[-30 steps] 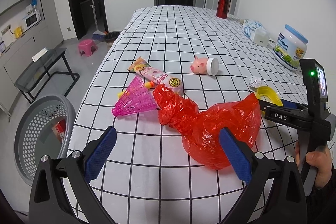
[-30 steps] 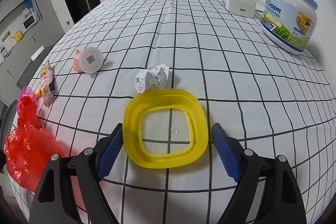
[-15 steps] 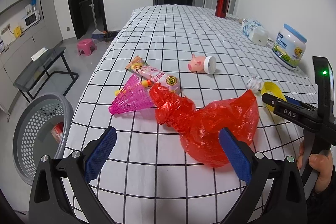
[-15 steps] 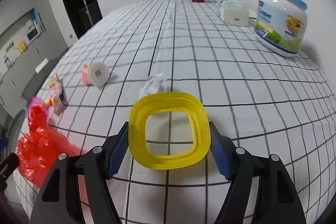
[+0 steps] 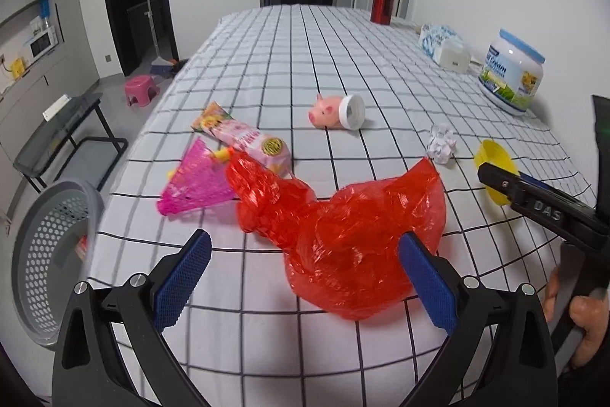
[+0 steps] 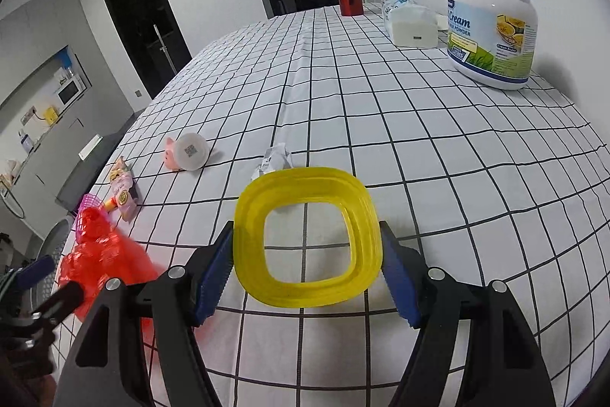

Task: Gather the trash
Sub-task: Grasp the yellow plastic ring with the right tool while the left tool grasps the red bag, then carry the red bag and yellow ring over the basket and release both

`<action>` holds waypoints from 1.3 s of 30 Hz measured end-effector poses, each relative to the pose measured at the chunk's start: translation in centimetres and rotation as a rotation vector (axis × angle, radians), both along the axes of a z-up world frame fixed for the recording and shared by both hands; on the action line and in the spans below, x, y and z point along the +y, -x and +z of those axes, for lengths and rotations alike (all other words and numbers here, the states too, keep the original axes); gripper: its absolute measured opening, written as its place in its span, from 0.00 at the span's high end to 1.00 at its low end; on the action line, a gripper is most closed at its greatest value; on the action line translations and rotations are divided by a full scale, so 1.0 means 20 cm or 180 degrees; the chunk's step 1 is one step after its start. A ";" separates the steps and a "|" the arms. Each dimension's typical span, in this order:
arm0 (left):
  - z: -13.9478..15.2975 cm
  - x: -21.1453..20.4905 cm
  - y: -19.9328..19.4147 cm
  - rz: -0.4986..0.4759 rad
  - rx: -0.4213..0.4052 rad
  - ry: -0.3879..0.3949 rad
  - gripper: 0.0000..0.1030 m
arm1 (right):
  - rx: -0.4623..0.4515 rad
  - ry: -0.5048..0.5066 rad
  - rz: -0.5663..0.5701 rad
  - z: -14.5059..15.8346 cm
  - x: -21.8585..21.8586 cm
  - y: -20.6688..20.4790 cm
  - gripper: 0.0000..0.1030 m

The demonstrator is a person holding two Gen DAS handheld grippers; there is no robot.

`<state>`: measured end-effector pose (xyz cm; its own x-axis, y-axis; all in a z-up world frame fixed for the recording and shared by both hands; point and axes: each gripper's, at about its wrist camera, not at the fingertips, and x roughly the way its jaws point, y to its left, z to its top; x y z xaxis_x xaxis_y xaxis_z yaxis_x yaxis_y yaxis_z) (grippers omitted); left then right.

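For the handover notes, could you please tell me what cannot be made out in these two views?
- Crumpled paper, right wrist view: its near part is hidden behind the yellow ring held in the right claw.
- Laundry basket, left wrist view: contents blurred, seen only through the holes.
- Red plastic bag, left wrist view: contents not readable through the crinkled film; the open left claw frames it.

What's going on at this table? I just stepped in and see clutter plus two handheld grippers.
A person is collecting trash from the checkered table. The right gripper is shut on a yellow square plastic ring, raised off the cloth. The left gripper is open, its fingers either side of a crumpled red plastic bag. A grey perforated basket stands on the floor beside the table.
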<state>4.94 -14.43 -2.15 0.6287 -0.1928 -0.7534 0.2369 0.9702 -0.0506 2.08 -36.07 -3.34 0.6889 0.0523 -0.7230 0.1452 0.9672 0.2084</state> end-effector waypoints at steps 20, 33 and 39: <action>0.04 0.06 0.08 -0.0212 -0.0060 0.0126 0.84 | -0.0092 0.0100 0.0003 0.02 0.08 0.11 0.33; 0.19 0.32 0.17 -0.0030 -0.0346 0.0142 0.84 | -0.0203 0.0098 0.0121 0.12 0.34 0.26 0.33; 0.21 0.53 0.19 0.0172 -0.0407 0.0061 0.84 | -0.0236 0.0004 0.0299 0.12 0.55 0.27 0.33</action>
<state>1.11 -3.77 2.01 0.7293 -0.1696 -0.6629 0.1900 0.9809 -0.0419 -3.23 -25.11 -0.85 0.7327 0.1182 -0.6702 0.0382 0.9761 0.2139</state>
